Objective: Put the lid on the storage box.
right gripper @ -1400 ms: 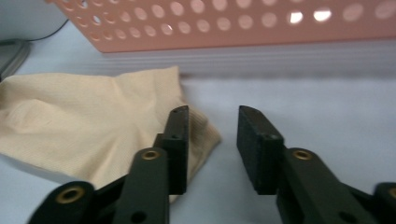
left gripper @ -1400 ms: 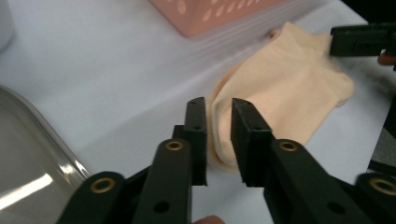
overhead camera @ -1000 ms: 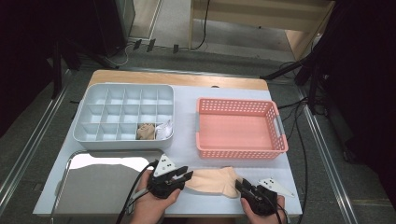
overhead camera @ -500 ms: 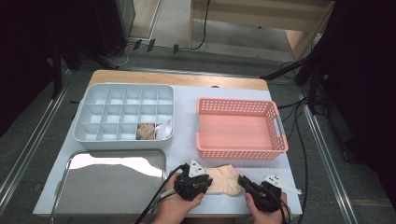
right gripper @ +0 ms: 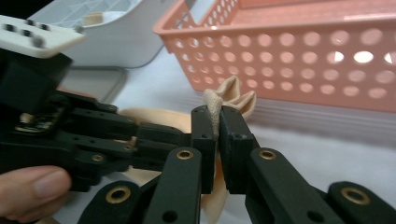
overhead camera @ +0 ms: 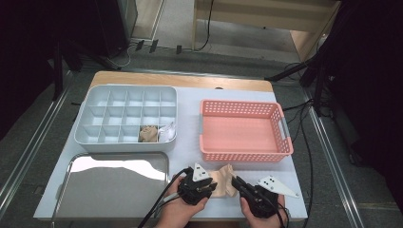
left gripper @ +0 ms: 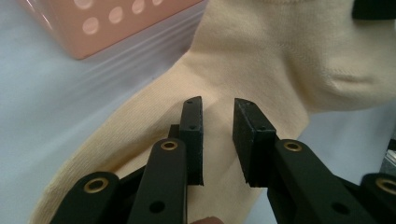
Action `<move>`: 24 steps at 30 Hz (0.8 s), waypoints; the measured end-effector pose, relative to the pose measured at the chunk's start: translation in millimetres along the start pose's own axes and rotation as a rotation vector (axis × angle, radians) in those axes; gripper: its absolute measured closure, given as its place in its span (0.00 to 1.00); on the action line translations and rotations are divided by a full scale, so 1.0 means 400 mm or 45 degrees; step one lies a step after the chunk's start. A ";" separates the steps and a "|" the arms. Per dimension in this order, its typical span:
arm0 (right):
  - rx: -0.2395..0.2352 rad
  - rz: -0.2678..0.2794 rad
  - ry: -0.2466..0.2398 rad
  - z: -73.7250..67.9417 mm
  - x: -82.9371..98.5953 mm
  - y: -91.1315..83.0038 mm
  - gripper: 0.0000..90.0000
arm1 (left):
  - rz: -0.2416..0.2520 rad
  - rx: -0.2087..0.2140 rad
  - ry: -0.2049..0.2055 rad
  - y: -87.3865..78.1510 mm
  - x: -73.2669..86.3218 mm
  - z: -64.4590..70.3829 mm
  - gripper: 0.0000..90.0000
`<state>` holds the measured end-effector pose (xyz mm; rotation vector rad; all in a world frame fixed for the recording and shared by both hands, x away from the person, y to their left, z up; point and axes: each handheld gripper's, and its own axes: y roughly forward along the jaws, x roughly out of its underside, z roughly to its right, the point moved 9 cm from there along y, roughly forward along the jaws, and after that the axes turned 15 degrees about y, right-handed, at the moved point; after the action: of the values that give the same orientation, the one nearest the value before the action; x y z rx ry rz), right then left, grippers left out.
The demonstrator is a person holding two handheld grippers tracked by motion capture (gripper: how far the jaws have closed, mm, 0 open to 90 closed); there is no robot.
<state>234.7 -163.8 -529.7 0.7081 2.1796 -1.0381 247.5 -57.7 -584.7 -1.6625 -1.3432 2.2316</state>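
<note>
A cream sock (overhead camera: 222, 183) lies at the lower middle of the high view, on the pale table cover (overhead camera: 190, 123) just below the front wall of the pink basket (overhead camera: 244, 152). It sits between the two grippers.

In the right gripper view, the right gripper (right gripper: 217, 128) has its jaws pinched on a raised fold of the sock, whose puckered edge stands up above the jaw tips at the centre of the frame. In the left gripper view, the left gripper (left gripper: 218, 105) hovers over the sock's flat middle with its jaws parted and a clear gap between them; cloth shows through the gap, and nothing is clamped. In the high view the left gripper (overhead camera: 197, 183) sits at the sock's left end and the right gripper (overhead camera: 240, 185) at its right end, each in a hand (overhead camera: 183, 213) coming in from the bottom edge.

The basket's perforated wall stands close behind the sock and runs across the upper part of the right gripper view; the left gripper's black body crowds the left side of that view.

Farther out, a shiny metal tray (overhead camera: 114, 187) lies at the lower left of the high view, just left of the left gripper. Above it, at the upper left, a grey divided organizer (overhead camera: 126, 118) holds a tan rolled item (overhead camera: 148, 134) and a white one (overhead camera: 166, 133) in neighbouring compartments of its front row.
</note>
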 end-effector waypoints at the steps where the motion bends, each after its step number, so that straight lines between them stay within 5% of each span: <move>1: -0.005 0.005 -0.012 -0.006 -0.002 0.001 0.95 | -0.001 0.002 -0.002 -0.001 0.000 0.000 0.83; 13: 0.001 0.004 -0.054 -0.042 0.001 0.011 0.95 | 0.074 0.036 0.002 -0.044 -0.009 -0.001 0.78; 21: -0.008 0.002 -0.082 -0.064 0.008 0.027 0.95 | 0.131 0.009 -0.032 -0.124 0.007 -0.048 0.75; 24: -0.008 -0.001 -0.092 -0.073 0.012 0.032 0.95 | 0.142 0.009 -0.033 -0.157 0.017 -0.068 0.84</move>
<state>231.5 -131.9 -524.7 0.6567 2.1209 -1.0407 239.4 1.0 -550.1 -1.7537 -1.2761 2.3226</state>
